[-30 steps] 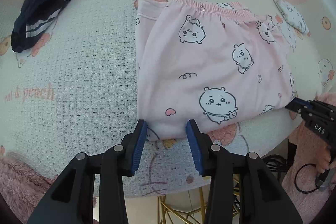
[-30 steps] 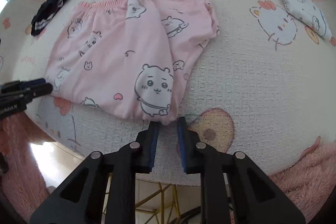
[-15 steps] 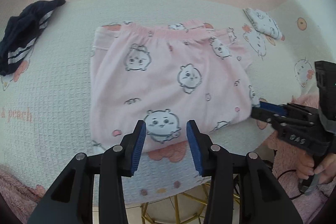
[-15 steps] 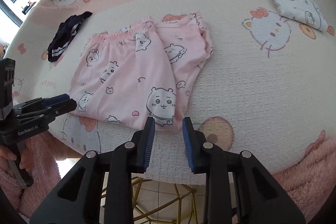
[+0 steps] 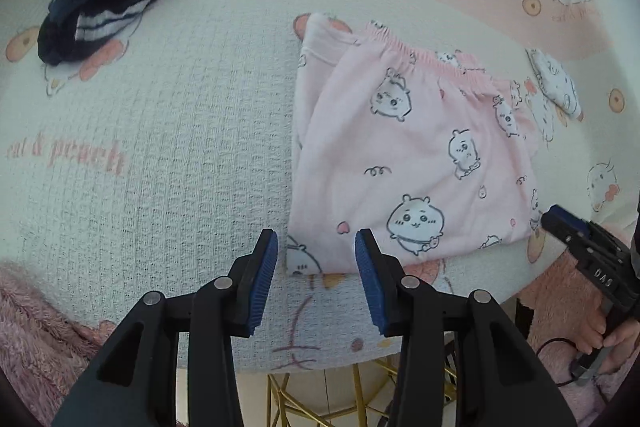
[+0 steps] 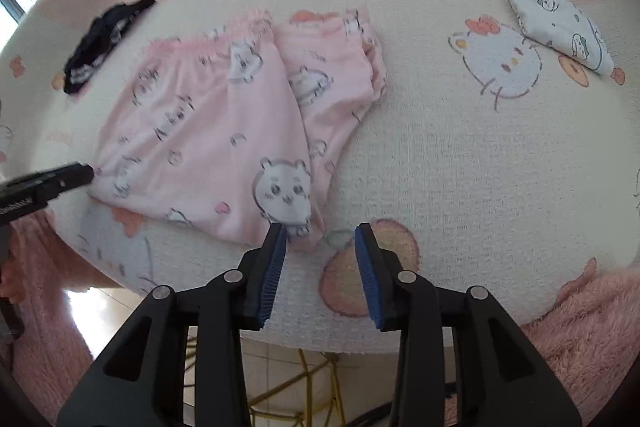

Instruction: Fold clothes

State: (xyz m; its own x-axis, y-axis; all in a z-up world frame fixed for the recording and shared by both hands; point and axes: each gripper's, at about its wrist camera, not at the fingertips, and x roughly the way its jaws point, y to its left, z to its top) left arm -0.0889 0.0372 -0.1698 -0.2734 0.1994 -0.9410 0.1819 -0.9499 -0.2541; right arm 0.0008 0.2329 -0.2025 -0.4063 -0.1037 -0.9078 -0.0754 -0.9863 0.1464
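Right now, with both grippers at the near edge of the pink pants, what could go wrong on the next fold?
1. The pink pants lie close to the table's near edge; a pull toward you could drag them off.
2. The right gripper, jaws just opened with nothing between them, sits by a bunched corner; it may catch only one layer.
3. The left gripper is open and straddles the hem corner, so grabbing there could skew the fold.

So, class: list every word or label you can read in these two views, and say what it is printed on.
"cat & peach": pink lettering on the cream waffle-weave blanket, first letter unsure.
"DAS": white letters on the black right gripper.
Blanket border script and the left gripper label: too blurred.
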